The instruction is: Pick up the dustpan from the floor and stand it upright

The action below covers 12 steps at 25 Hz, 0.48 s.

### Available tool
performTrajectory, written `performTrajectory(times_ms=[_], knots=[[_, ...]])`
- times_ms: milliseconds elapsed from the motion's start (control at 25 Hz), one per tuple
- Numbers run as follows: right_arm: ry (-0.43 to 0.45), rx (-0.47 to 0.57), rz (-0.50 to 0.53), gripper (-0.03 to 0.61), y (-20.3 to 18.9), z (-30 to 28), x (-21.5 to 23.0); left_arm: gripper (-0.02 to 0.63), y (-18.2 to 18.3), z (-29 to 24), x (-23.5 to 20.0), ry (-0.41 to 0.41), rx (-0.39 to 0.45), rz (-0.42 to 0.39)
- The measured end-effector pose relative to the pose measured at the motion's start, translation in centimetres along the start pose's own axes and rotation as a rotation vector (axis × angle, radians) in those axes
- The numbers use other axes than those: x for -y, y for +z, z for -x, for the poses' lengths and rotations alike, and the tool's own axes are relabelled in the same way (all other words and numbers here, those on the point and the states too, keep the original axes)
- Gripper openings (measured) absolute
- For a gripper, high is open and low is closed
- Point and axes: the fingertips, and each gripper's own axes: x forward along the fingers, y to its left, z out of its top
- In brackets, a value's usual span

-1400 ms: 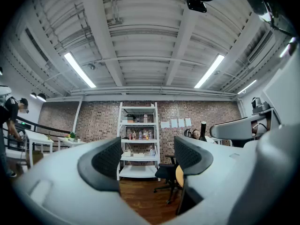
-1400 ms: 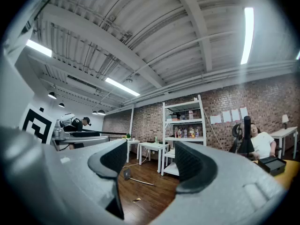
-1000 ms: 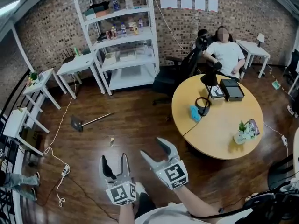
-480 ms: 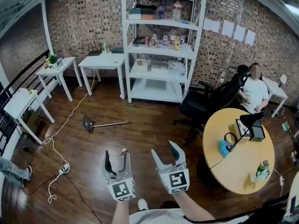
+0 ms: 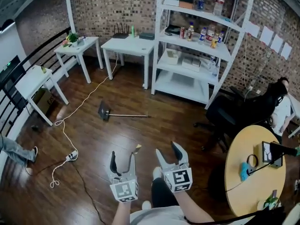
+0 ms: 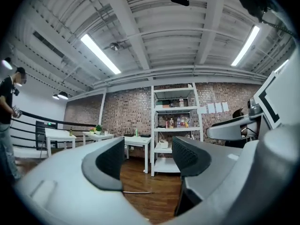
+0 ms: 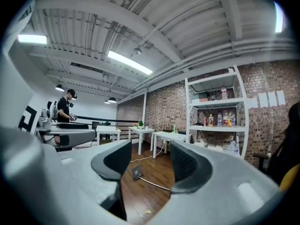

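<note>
The dustpan (image 5: pixel 104 110) lies flat on the dark wood floor, its long thin handle (image 5: pixel 131 116) pointing right, some way ahead of both grippers. My left gripper (image 5: pixel 123 159) is held level at the bottom of the head view, jaws closing with nothing between them. My right gripper (image 5: pixel 170 153) is beside it, jaws narrower but still apart and empty. In the right gripper view the dustpan (image 7: pixel 137 173) shows in the gap of that gripper (image 7: pixel 145 161). In the left gripper view only the handle (image 6: pixel 136 191) shows, low between the jaws of that gripper (image 6: pixel 147 161).
A white shelf unit (image 5: pixel 197 46) and white tables (image 5: pixel 129 46) (image 5: pixel 33 81) line the brick wall. A cable and power strip (image 5: pixel 70 156) trail on the floor at left. A black office chair (image 5: pixel 234 111) and round wooden table (image 5: pixel 253 172) stand at right. A yellow scrap (image 5: pixel 137 148) lies ahead.
The view has swung left, so the round table has slid to the right edge and the dustpan lies nearer the centre. The right gripper's jaws have narrowed.
</note>
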Motion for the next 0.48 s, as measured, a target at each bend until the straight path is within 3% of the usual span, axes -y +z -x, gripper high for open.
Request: performTrajectory(times_ms=[200,480], knots=[[0.133,-0.018,-0.114,0.244,-0.7,-12.8,3.1,0.324,-0.5,-9.5,-2.8,0.083,-0.065,-0.053],[0.214,0.119,-0.083,0.244,5.1,-25.9,10.1,0.324,2.3,-23.5,-3.7,0.120,-0.014,-0.101]])
